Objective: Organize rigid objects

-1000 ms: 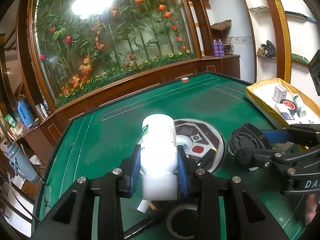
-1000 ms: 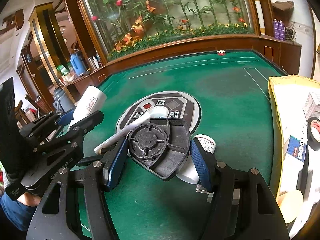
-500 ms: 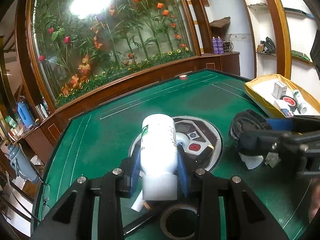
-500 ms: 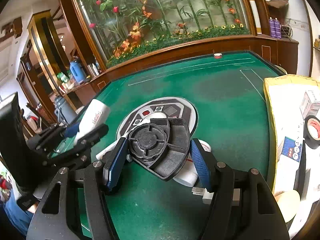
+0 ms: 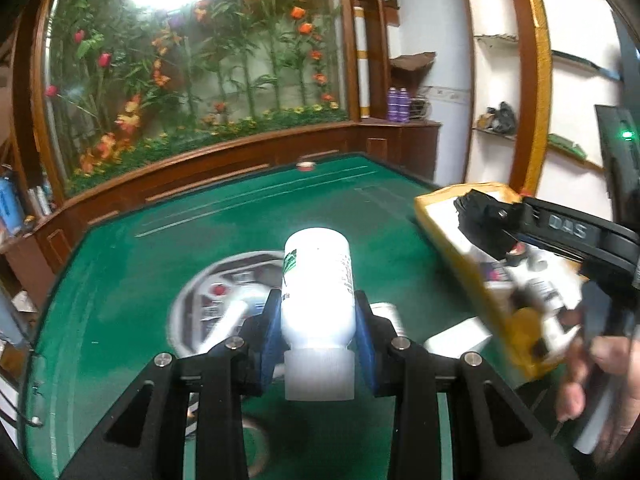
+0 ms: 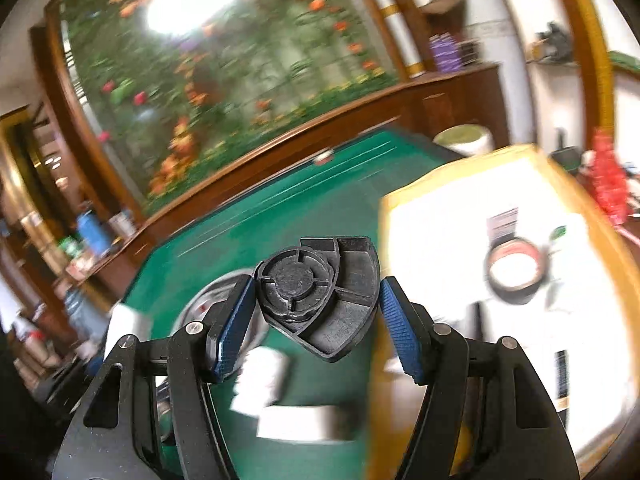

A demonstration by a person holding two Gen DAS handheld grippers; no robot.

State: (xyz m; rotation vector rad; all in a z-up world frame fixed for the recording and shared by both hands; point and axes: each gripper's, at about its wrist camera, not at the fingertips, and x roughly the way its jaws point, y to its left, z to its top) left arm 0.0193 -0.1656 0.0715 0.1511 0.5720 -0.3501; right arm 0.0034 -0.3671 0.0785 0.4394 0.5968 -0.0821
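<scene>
My left jaws (image 5: pixel 318 326) are narrowed around a white plastic bottle (image 5: pixel 317 284), the blue pads (image 5: pixel 271 330) pressing its lower body from both sides; its cap end points back toward me and its base points out ahead, lifted clear of the green tabletop (image 5: pixel 240 224). My right jaws (image 6: pixel 318 320) stand much wider and clamp a black shield-shaped plastic part (image 6: pixel 320 294) with a round ribbed hub, one blue pad on each of its edges, held above the tabletop's edge just left of a yellow-rimmed tray (image 6: pixel 576 200). The left view shows what the right cannot: my right jaws from the side, out to the right of the bottle and over the tray's near rim, with a bare hand (image 5: pixel 596 364) on the grip below. It also shows a round grey control panel (image 5: pixel 216 304) set in the tabletop just ahead and left of the bottle, streaked with blur, and a white box (image 5: pixel 458 338) lying beside the tray. The right view alone looks down into the tray's white floor, where a roll of black tape (image 6: pixel 514 272) lies ahead and right of my jaws; other small items there are too smeared to name. Blurred white shapes lie on the tabletop below the black part.
</scene>
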